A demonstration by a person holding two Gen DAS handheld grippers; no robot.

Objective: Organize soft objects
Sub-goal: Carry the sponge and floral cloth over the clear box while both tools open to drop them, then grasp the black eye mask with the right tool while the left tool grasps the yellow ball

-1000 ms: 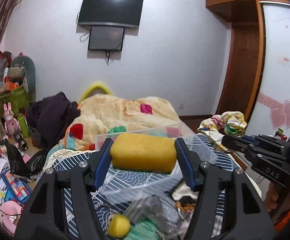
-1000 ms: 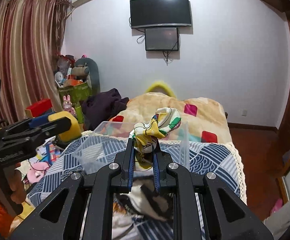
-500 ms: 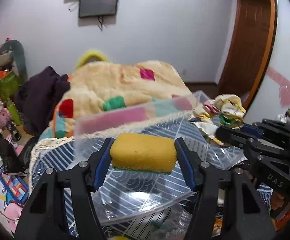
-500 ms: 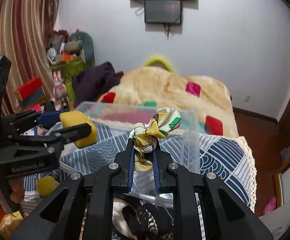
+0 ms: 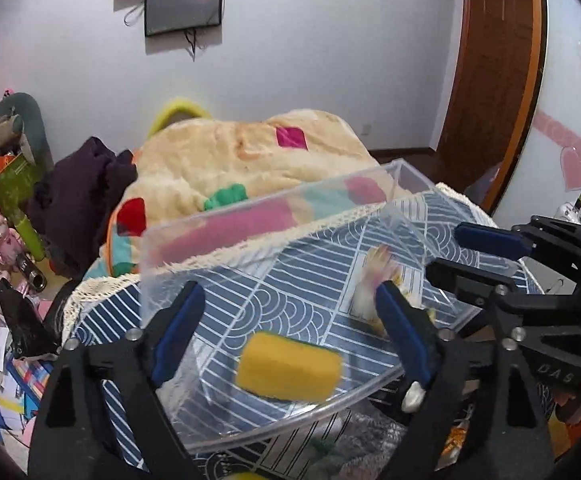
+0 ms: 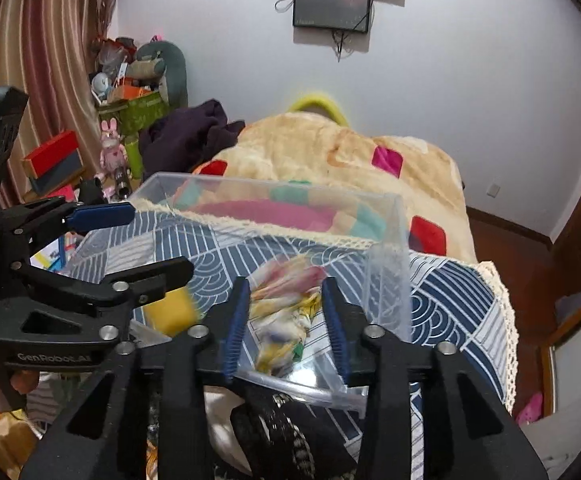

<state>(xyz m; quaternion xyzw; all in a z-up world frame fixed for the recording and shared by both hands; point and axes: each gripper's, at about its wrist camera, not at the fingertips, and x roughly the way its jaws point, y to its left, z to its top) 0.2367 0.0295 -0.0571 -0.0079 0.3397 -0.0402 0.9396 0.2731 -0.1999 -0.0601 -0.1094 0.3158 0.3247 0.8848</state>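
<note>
A clear plastic bin (image 5: 258, 216) (image 6: 386, 256) stands on the blue patterned bedspread. A yellow sponge (image 5: 288, 372) (image 6: 170, 310) is blurred inside the bin, below my open left gripper (image 5: 290, 328). A colourful cloth (image 6: 286, 300) (image 5: 374, 280) is blurred inside the bin's right part, between the fingers of my open right gripper (image 6: 286, 320). Each gripper also shows in the other's view: the right one (image 5: 486, 256) at the bin's right side, the left one (image 6: 130, 240) at its left.
A beige blanket (image 5: 250, 160) with coloured patches lies behind the bin. A dark purple garment (image 5: 78, 196) lies left of it. Soft items and a crinkled plastic bag (image 5: 350, 440) lie in front of the bin. Toys and boxes (image 6: 130, 92) crowd the left floor.
Both grippers opened over the bin. The sponge left the left gripper and the cloth left the right one; both are dropping into the bin. Both grippers tilted further down.
</note>
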